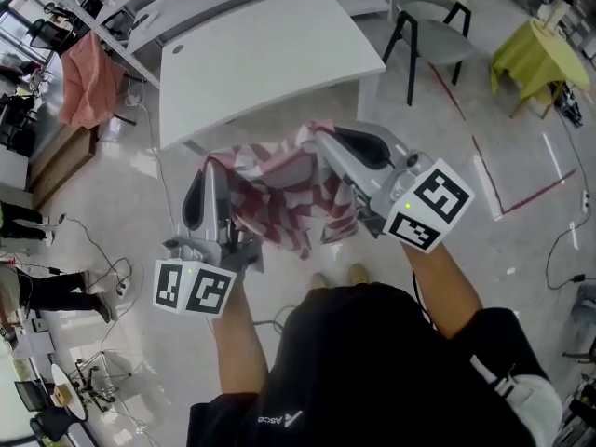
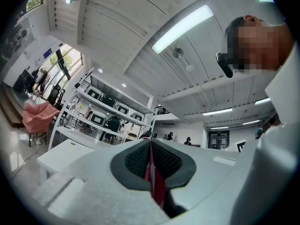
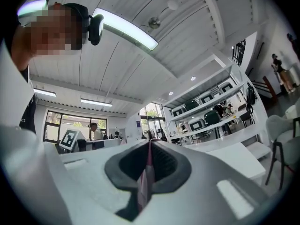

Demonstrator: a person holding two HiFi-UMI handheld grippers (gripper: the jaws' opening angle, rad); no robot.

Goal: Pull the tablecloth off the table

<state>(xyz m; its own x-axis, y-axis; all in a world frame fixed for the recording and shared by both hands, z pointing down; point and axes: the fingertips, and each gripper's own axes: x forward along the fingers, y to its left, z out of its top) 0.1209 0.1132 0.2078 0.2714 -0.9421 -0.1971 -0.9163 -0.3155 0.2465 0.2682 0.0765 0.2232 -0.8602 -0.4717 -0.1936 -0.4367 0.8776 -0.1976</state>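
The red-and-white checked tablecloth (image 1: 284, 189) hangs bunched in the air between my two grippers, clear of the white table (image 1: 261, 54) behind it. My left gripper (image 1: 213, 163) is shut on the cloth's left edge; a red strip of the tablecloth (image 2: 152, 175) shows pinched between its dark pads (image 2: 133, 161). My right gripper (image 1: 321, 135) is shut on the cloth's right edge, with a fold of the tablecloth (image 3: 145, 179) pressed between its pads (image 3: 164, 165). Both grippers point slightly upward, away from the person.
The white table's top is bare. A grey chair (image 1: 433, 26) stands at its right, a yellow-green covered stool (image 1: 540, 59) further right. A pink cloth (image 1: 88, 77) hangs over furniture at the left. Cables (image 1: 102, 250) lie on the shiny floor.
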